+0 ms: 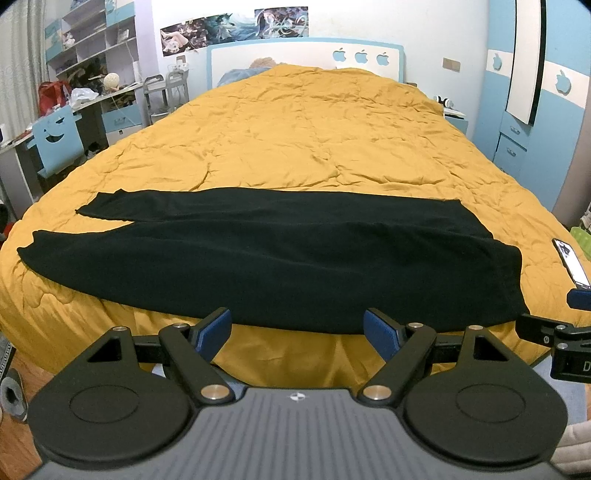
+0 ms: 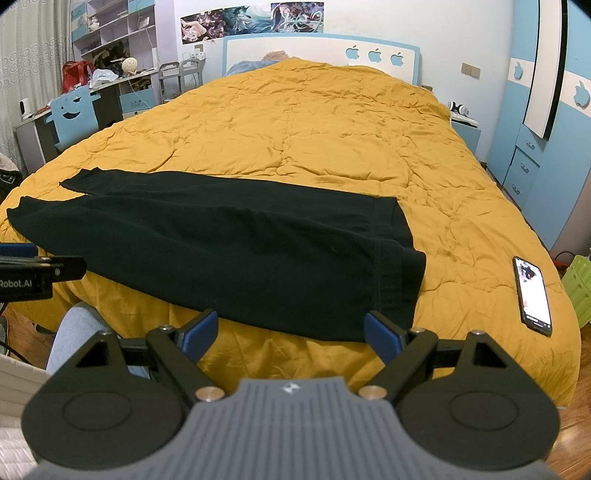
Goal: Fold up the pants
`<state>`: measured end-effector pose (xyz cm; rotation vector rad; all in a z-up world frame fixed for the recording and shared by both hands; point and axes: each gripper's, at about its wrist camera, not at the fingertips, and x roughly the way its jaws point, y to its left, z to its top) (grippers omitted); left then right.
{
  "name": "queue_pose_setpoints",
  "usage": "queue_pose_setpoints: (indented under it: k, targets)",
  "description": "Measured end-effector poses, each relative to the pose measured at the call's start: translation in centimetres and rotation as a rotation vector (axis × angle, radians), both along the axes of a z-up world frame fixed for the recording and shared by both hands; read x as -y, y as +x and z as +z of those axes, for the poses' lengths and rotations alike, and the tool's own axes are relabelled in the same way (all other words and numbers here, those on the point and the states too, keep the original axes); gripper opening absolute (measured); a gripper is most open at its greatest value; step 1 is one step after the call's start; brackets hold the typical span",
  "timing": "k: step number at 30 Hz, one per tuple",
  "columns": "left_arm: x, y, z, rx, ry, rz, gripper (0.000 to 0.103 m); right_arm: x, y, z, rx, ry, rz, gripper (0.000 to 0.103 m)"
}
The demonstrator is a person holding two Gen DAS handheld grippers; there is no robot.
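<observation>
Right wrist alone shows phone [image 2: 533, 295] fully.

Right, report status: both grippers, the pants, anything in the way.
Left gripper open, right gripper open, both short of the bed edge. Black fabric pants flat on mustard quilt, unfolded, waistband right. Black smartphone lies right of waistband.

You face a bed under a mustard quilt [image 1: 295, 140]. A phone [image 2: 533, 295] lies on the quilt near its right edge, screen lit. The headboard [image 2: 321, 48] carries 3 blue apple cutouts, with posters [image 2: 251, 18] on the wall above it. Left of the bed stand a cluttered desk [image 1: 92, 99], a blue chair [image 1: 59, 140] with a smiling-face cutout, and shelves [image 1: 92, 33]. A blue wardrobe [image 2: 546, 129] stands to the right.
</observation>
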<state>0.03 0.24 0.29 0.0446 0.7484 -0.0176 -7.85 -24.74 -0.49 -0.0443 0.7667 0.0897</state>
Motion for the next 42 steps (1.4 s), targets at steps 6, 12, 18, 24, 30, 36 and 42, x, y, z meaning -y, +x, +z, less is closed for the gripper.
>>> queue_pose_setpoints:
  k: [6,12,18,24,30,36,42]
  targets:
    - [-0.03,-0.02,0.0,-0.001,-0.001,-0.001,0.095,0.04,0.03,0.0,-0.001,0.001,0.0,0.082]
    - [-0.01,-0.02,-0.03,0.0,-0.001,0.0,0.095,-0.08,0.01,-0.06,-0.002,0.001,0.001,0.082]
    - [-0.02,-0.02,-0.04,0.0,-0.002,0.0,0.095,-0.01,0.09,-0.09,-0.002,0.001,0.001,0.082]
    - [-0.04,-0.03,-0.05,0.0,-0.003,-0.001,0.095,-0.16,-0.03,-0.2,-0.004,0.001,0.002,0.082]
    - [-0.04,-0.04,-0.08,0.0,-0.003,-0.001,0.095,-0.23,-0.01,-0.31,-0.005,0.001,0.004,0.082]
    - [-0.05,-0.04,-0.08,0.001,-0.003,-0.001,0.095,-0.22,0.0,-0.3,-0.005,0.001,0.003,0.082]
    - [-0.07,-0.03,-0.05,0.0,-0.004,-0.001,0.095,-0.22,0.0,-0.3,-0.005,0.001,0.004,0.082]
